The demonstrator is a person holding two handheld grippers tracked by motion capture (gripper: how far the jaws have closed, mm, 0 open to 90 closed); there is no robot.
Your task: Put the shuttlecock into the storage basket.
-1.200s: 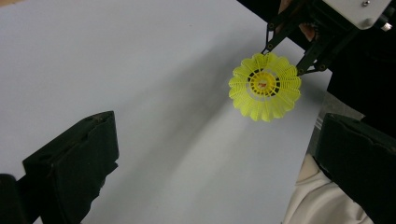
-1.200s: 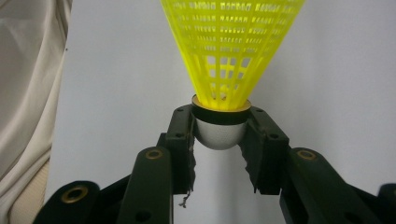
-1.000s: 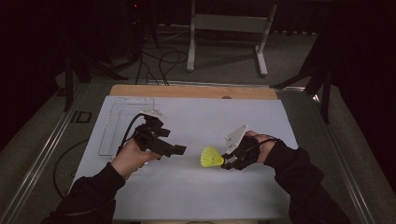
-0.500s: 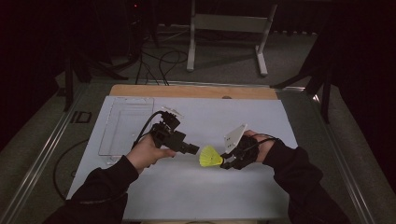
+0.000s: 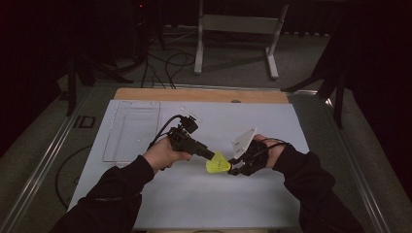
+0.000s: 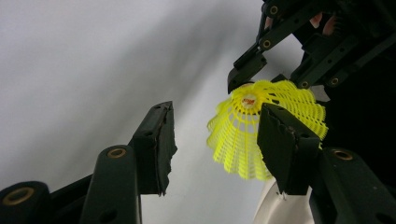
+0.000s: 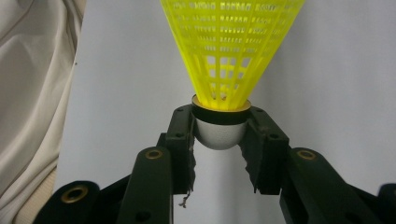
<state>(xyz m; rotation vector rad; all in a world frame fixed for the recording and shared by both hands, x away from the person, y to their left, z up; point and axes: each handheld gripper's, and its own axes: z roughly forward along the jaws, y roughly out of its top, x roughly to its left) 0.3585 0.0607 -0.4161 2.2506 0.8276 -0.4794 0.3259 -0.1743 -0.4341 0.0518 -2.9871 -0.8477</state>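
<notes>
A yellow plastic shuttlecock [image 5: 218,163] hangs over the white mat at mid-table. My right gripper [image 5: 236,167] is shut on its rounded white cork [image 7: 219,135], and the mesh skirt [image 7: 231,46] points away from the jaws toward the left hand. My left gripper [image 5: 210,155] comes in from the left, its tips at the skirt's rim. In the left gripper view the skirt [image 6: 236,140] sits just beyond and partly behind the right-hand pad [image 6: 280,140]. The left jaws have just been closing and still stand apart, with the pads not pressing on the skirt. The right gripper [image 6: 261,70] shows beyond it.
A clear flat tray [image 5: 132,131] lies on the mat's left part. The table's wooden far edge [image 5: 199,94] runs behind. A metal stand [image 5: 238,29] and cables are on the floor beyond. Beige cloth [image 7: 28,93] shows at the left of the right gripper view.
My left hand has moved right and slightly down to the shuttlecock, and its jaws have narrowed. The right hand and the shuttlecock have stayed in place.
</notes>
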